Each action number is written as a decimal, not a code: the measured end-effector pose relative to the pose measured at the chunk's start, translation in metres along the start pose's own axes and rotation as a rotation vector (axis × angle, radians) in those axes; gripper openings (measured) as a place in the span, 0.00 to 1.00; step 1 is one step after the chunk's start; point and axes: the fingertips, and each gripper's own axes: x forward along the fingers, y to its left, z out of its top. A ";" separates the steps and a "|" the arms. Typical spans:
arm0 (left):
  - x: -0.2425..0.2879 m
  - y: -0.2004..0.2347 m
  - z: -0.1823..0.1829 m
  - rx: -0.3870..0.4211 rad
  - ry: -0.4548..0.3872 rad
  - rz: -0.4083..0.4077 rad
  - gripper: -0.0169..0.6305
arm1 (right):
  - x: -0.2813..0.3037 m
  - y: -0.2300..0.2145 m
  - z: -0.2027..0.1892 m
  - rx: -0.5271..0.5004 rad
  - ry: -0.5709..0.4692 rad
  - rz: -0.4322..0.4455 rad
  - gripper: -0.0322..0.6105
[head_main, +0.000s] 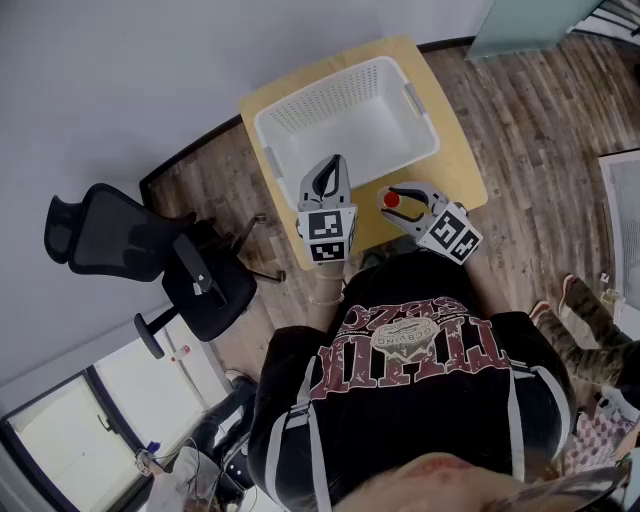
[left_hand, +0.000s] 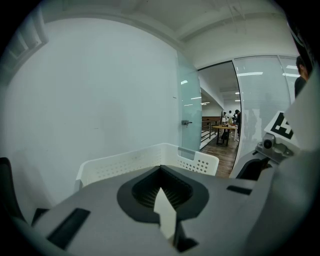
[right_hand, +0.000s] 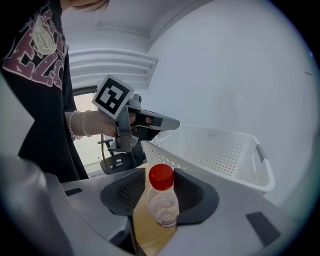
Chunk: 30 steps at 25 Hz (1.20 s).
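Jaws of our right gripper (head_main: 398, 196) are clamped on a small clear bottle (right_hand: 163, 202) with a red cap. It is upright above the wooden table (head_main: 455, 160), just in front of the white perforated basket (head_main: 330, 82). Our left gripper (head_main: 332, 170) hangs beside it near the basket's front wall, jaws drawn together, nothing between them. A black office chair (head_main: 120, 240) stands left of the table.

Bottle (right_hand: 162, 202), lower centre: clear body, red cap. Basket (head_main: 300, 110): white, perforated dot pattern. Table (head_main: 455, 150): tan. My left gripper (head_main: 333, 172) and right gripper (head_main: 400, 197): grey, black-and-white square markers.
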 end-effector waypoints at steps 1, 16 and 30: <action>0.000 0.001 0.000 -0.003 -0.001 0.000 0.10 | 0.000 0.000 0.000 -0.001 0.000 0.001 0.31; 0.001 -0.001 -0.001 0.009 0.005 0.003 0.10 | -0.004 -0.008 0.014 -0.007 -0.044 -0.021 0.37; 0.000 -0.001 0.000 0.009 0.002 0.007 0.10 | -0.014 -0.015 0.050 -0.049 -0.110 -0.036 0.37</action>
